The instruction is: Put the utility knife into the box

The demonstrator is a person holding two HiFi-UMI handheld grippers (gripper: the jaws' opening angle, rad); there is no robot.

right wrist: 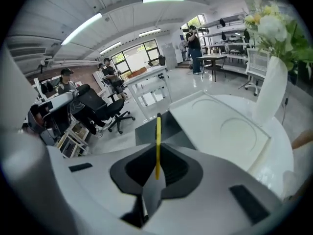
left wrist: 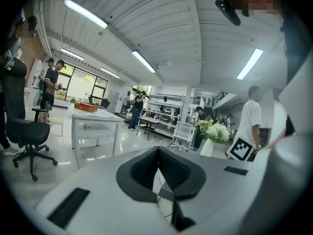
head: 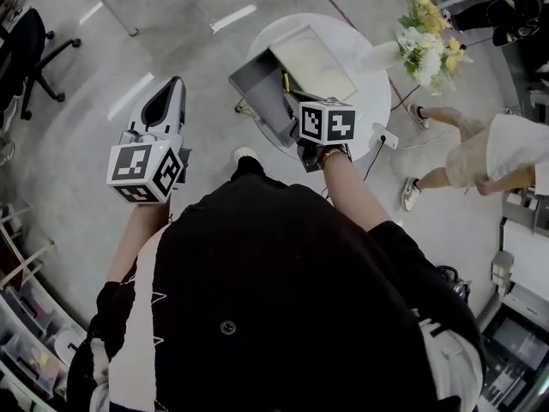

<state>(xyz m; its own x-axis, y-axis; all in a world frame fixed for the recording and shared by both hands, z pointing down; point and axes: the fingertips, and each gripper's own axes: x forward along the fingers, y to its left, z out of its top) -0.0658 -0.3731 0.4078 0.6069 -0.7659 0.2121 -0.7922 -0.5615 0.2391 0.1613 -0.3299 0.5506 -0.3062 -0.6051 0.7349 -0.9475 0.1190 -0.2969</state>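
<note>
My right claw (right wrist: pixel 157 155) pinches the slim yellow utility knife (right wrist: pixel 157 130) upright above the open grey box (head: pixel 260 94) on the round white counter (head: pixel 371 101). Released tilted, it could catch the box's rim. The left claw (left wrist: pixel 157 156) is closed and empty.

left gripper (head: pixel 174 84) is held above the floor, well apart from the table | right gripper (head: pixel 290 98) is held over open grey box (head: pixel 256 88) | yellow utility knife (head: pixel 285 80) is seen at its tip | box is set on round white table (head: pixel 374 93)
</note>
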